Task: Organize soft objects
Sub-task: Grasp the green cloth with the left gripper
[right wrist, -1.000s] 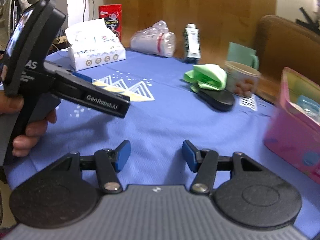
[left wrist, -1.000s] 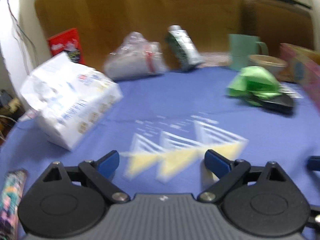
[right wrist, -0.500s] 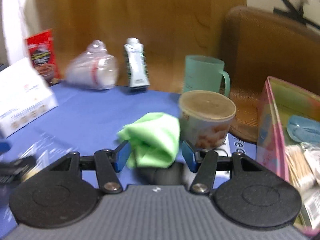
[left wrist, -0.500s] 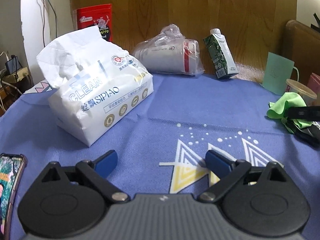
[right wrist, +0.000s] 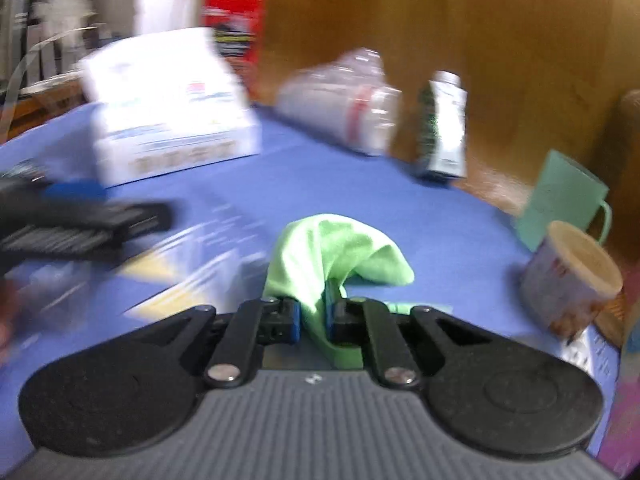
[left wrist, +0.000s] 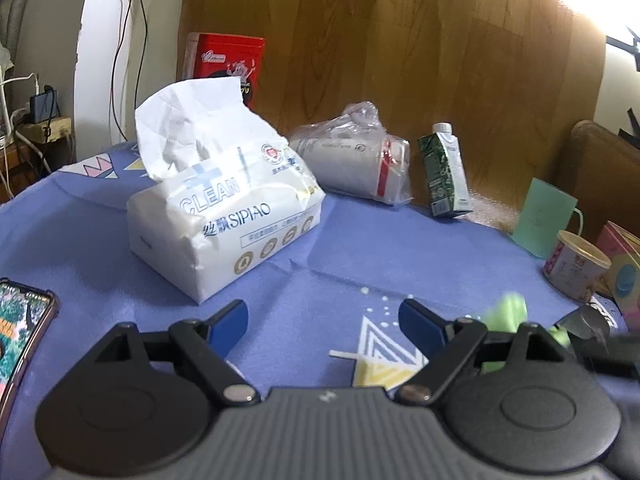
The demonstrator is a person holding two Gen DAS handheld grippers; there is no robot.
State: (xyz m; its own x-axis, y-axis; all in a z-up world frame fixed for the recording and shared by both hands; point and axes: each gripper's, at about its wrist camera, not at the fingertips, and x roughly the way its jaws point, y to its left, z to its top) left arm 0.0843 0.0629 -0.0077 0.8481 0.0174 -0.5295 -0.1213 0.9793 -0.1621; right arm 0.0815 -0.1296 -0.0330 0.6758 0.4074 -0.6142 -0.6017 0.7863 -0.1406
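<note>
Two grippers differ: the right gripper (right wrist: 312,316) is clenched on the green cloth (right wrist: 336,252), which droops forward, while the left gripper (left wrist: 322,320) gapes empty facing the tissue pack (left wrist: 228,216).

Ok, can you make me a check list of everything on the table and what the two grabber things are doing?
Surface: blue tablecloth with triangle prints, creased near the middle.
Job's things: green cloth hangs from the right gripper; tissue pack lies flat, one tissue sticking up.
Clutter: bagged cups on their side, carton upright, green mug, tub, red box, phone, pink box.
Grippers: left gripper open, holds nothing; right gripper shut on the cloth.
Cables: wires down the wall, plugs at far left.
Surroundings: wooden panel, brown chair.
</note>
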